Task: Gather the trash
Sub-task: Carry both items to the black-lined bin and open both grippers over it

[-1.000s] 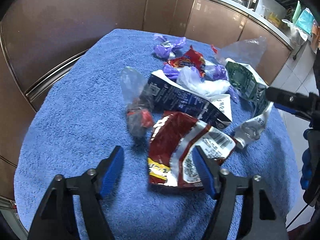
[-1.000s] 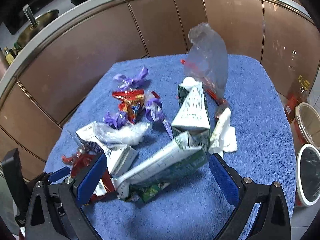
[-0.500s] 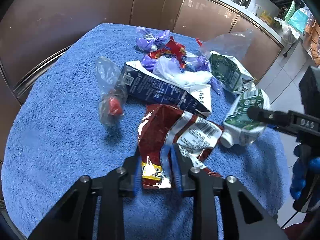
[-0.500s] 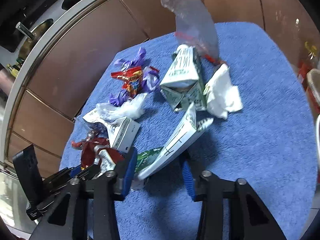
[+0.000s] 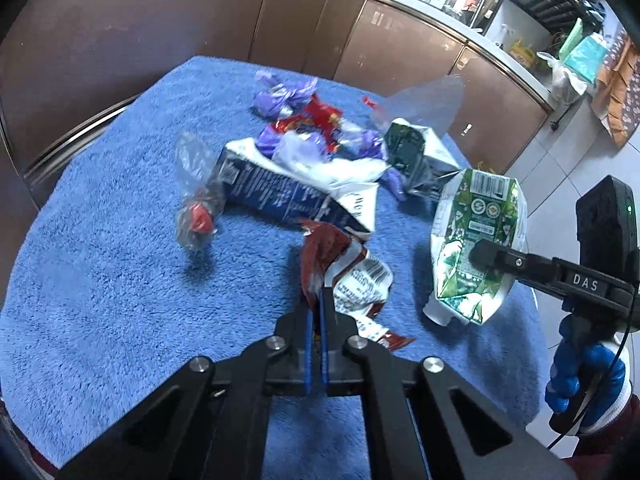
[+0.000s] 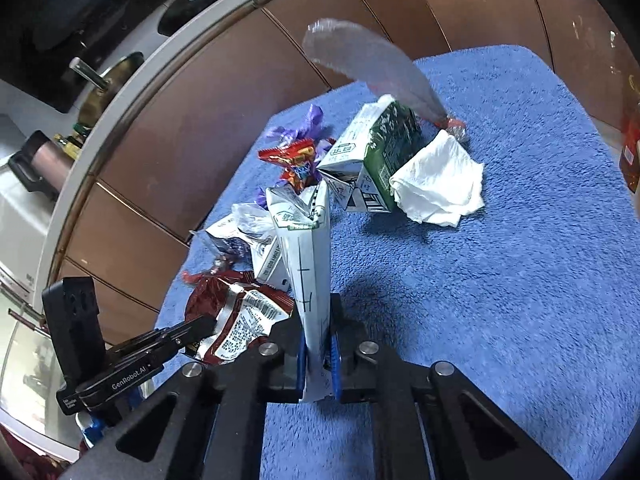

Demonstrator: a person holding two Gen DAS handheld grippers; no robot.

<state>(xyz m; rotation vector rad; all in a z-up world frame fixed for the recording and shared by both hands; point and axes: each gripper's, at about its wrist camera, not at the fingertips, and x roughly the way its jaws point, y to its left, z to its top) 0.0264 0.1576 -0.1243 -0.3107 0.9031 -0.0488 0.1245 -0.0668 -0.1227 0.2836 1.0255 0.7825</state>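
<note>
- Left gripper (image 5: 316, 312) has just clamped shut on the near edge of the red snack bag (image 5: 344, 276); the bag hangs from that pinch near the front edge of the blue towel (image 5: 100, 280). Edge grip makes sense: thin foil, nothing else to bite.
- Right gripper (image 6: 318, 364) has just closed on the bottom of the flattened green carton (image 6: 306, 248), which stands up out of the jaws, apparently clear of the towel, over its front right part. Squashed flat, so it fits between the pads.
- One piece per gripper; probably both go to a bin in one trip.
- Still on the towel, mid to back: dark blue carton (image 5: 280, 196), second green carton (image 6: 376, 156), white tissue (image 6: 438, 180) touching it, purple wrappers (image 5: 280, 94), red candy wrapper (image 6: 298, 160), two clear plastic bags (image 5: 196, 196).
- No bin shows in either view now.
- Risk: foil could slip from the thin edge pinch.
</note>
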